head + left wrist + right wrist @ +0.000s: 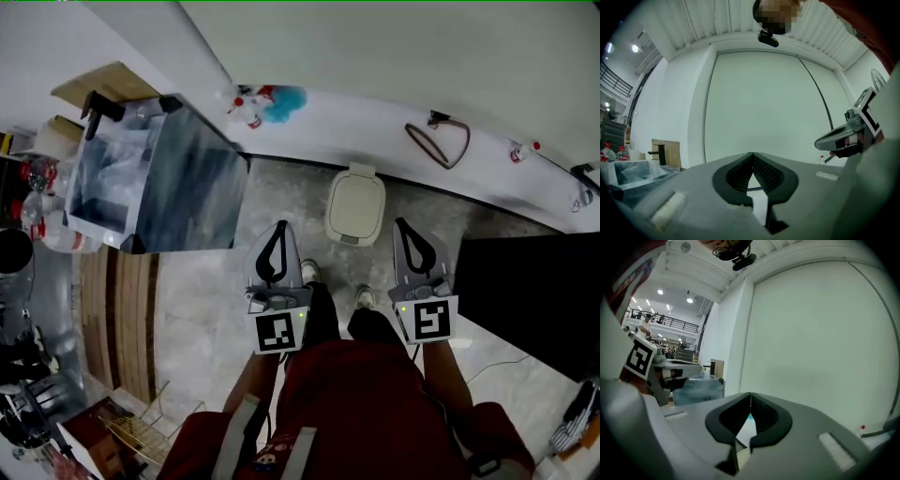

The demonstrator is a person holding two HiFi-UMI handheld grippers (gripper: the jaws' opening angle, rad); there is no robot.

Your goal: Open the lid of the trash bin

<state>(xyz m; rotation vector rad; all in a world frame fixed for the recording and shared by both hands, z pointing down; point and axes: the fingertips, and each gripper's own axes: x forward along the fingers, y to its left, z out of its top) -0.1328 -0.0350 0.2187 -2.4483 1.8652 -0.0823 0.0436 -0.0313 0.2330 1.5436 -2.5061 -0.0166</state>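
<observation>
Here, we stand over a small cream trash bin [355, 206] on the marbled floor [206, 300], its lid down and its contents hidden. It sits at the foot of the white wall [394, 66], just ahead of our shoes [310, 272]. We hold the left gripper [280, 227] and the right gripper [402, 225] to either side of it, each with jaws pressed together on nothing. At left, a large clear-sided box [155, 183] holds a crumpled transparent plastic liner
</observation>
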